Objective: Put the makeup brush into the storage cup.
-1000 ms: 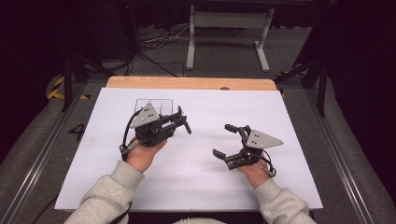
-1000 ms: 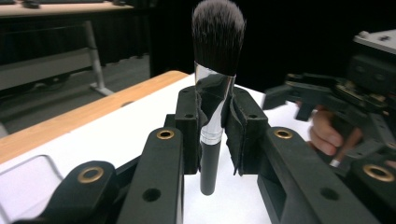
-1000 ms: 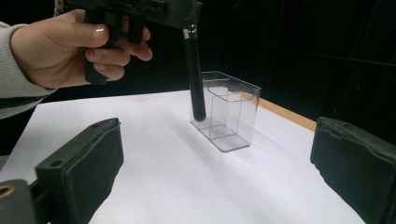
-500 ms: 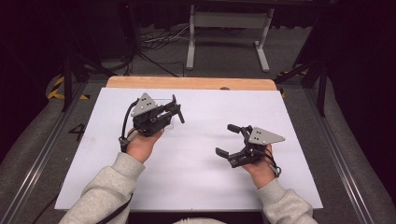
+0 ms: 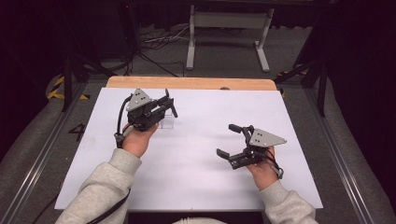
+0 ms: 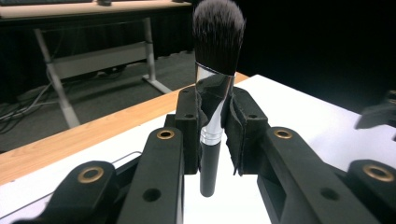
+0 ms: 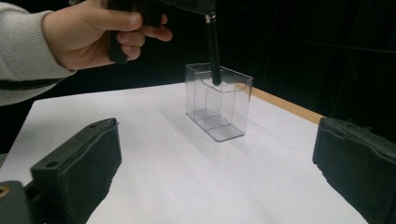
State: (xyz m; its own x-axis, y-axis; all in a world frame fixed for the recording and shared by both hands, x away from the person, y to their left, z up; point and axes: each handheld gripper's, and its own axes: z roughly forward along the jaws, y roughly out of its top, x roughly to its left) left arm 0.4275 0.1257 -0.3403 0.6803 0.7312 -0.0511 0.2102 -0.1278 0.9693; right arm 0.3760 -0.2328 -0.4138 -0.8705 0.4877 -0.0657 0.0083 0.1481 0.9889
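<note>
My left gripper (image 6: pixel 217 107) is shut on a makeup brush (image 6: pixel 212 133), which stands upright with its dark bristles (image 6: pixel 218 35) on top. In the high view the left gripper (image 5: pixel 164 103) hovers over a small clear box (image 5: pixel 166 124) with compartments at the table's far left. In the right gripper view the brush handle (image 7: pixel 212 46) hangs down, its lower end at the rim of the clear box (image 7: pixel 224 107); whether it touches I cannot tell. My right gripper (image 5: pixel 225 139) rests open to the right with nothing between its pads (image 7: pixel 79 168).
A white sheet (image 5: pixel 210 186) covers the table, with a strip of wood (image 5: pixel 196 83) showing at its far edge. Beyond the table a grey metal stand (image 5: pixel 229 28) and cables lie on the dark floor.
My left hand has carried the brush toward the far side of the table and a little higher, over the clear box. The right hand has stayed where it was.
</note>
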